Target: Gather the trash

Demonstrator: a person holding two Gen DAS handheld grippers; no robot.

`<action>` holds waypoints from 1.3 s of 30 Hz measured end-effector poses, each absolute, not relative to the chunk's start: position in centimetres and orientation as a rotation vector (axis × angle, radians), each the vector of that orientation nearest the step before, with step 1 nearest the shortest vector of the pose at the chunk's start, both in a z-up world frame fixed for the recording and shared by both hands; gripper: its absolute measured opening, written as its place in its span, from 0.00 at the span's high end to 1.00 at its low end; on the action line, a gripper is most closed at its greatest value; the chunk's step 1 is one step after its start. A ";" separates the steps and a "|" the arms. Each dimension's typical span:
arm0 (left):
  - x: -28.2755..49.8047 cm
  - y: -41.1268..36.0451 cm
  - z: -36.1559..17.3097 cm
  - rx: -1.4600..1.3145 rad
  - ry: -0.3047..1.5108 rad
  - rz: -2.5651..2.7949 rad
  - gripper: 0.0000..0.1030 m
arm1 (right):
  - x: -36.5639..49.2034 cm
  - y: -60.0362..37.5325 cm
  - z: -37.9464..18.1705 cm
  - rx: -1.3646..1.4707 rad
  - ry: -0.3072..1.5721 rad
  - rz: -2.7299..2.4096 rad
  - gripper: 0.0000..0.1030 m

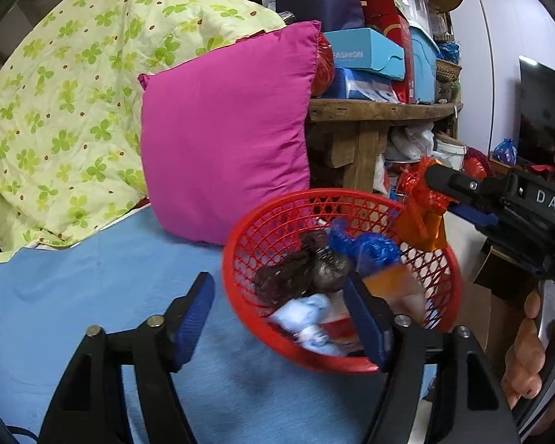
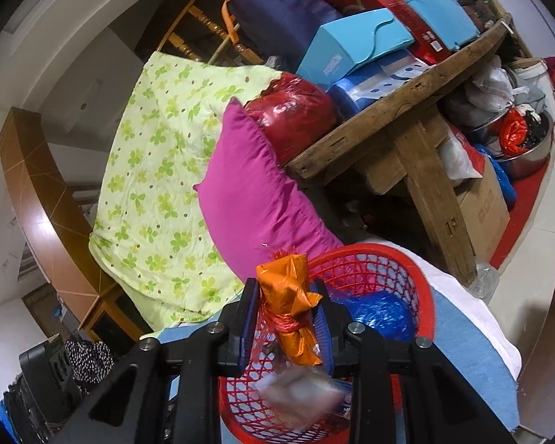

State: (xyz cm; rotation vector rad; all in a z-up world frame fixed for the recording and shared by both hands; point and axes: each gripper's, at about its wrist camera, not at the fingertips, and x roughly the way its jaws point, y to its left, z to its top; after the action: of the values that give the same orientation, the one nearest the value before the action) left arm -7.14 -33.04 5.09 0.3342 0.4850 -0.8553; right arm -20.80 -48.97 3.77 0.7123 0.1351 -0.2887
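**Orange wrapper pinched over the red basket, left jaws spread**

My right gripper is pinching an orange wrapper tangled with a scrap of red netting, pads pressed on both sides of it. It hangs above the far rim of the red mesh basket; in the left wrist view the same bundle sits at the right gripper's tip. My left gripper is spread wide, nothing between the pads; its right finger reaches over the near rim of the basket, its left finger sits over the blue cloth. A blurred orange-and-pale piece shows just by that right finger. In the basket: a blue plastic bag, a dark crumpled wad, a pale blue crumple. The basket rests on the blue cloth, just beside a magenta pillow. A green clover-print quilt lies behind. My hand grips the right handle.
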 end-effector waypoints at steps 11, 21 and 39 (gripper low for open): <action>-5.4 -28.0 4.4 0.347 0.484 -0.788 0.18 | -18.8 -46.2 4.3 0.636 0.160 -0.312 0.35; -2.5 -22.5 3.2 0.285 0.522 -0.692 0.07 | -17.6 -42.7 5.7 0.545 0.104 -0.368 0.35; -7.5 -16.5 7.7 0.281 0.488 -0.636 0.07 | -23.5 -35.8 7.0 0.515 0.203 -0.451 0.33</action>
State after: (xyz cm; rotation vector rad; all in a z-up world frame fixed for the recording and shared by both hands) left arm -7.50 -16.49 7.70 0.2805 0.4881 -0.6362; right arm -23.46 -35.78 6.98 0.5147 0.2026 -0.4514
